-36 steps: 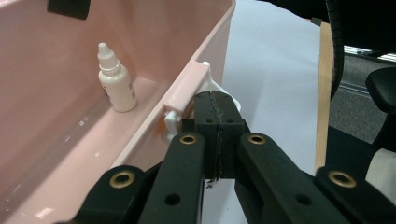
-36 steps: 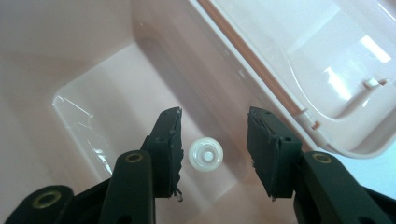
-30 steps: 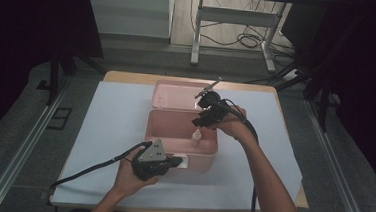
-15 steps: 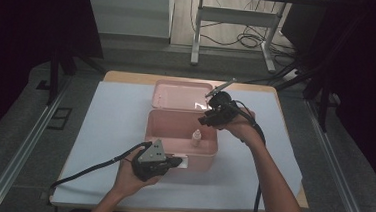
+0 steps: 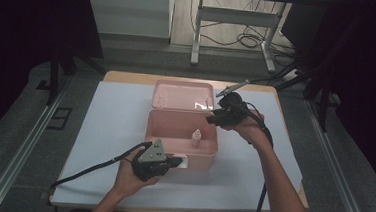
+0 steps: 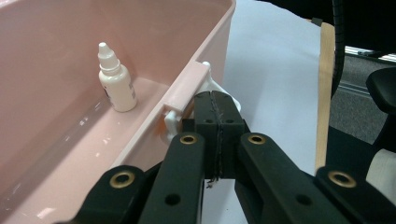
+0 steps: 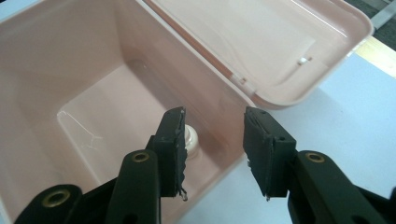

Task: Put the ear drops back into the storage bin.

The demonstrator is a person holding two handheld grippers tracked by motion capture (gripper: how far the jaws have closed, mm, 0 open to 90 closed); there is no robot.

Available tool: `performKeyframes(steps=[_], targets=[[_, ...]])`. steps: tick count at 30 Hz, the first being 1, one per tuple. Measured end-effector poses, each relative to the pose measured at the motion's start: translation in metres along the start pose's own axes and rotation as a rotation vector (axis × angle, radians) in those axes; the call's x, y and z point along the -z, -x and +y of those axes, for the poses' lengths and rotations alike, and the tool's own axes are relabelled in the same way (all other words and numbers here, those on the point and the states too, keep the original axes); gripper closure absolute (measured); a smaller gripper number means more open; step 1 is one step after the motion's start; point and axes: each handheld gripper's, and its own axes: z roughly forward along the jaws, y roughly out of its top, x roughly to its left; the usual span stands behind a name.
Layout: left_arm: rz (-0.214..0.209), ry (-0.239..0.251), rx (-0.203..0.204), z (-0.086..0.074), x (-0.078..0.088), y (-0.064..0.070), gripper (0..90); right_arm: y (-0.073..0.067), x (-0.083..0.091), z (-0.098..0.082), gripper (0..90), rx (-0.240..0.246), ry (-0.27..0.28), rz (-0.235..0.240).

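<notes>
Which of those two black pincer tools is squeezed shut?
The left gripper, at the near front wall of the pink box, has its jaws pressed together. The right gripper, above the box's far right corner, holds its jaws apart with nothing between them.

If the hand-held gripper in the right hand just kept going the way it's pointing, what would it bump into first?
Probably the pink box: the right hand-held gripper points down over its near wall, open and holding nothing. The small white dropper bottle stands just beyond its left jaw, but depth is hard to judge.
</notes>
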Motion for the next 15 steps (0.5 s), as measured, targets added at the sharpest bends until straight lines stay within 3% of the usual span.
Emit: performKeyframes(steps=[15], targets=[[0.001,-0.001,-0.002,0.0,0.0,0.0,90.0,0.017,0.011,-0.005,56.5,-0.065,0.043,-0.047]])
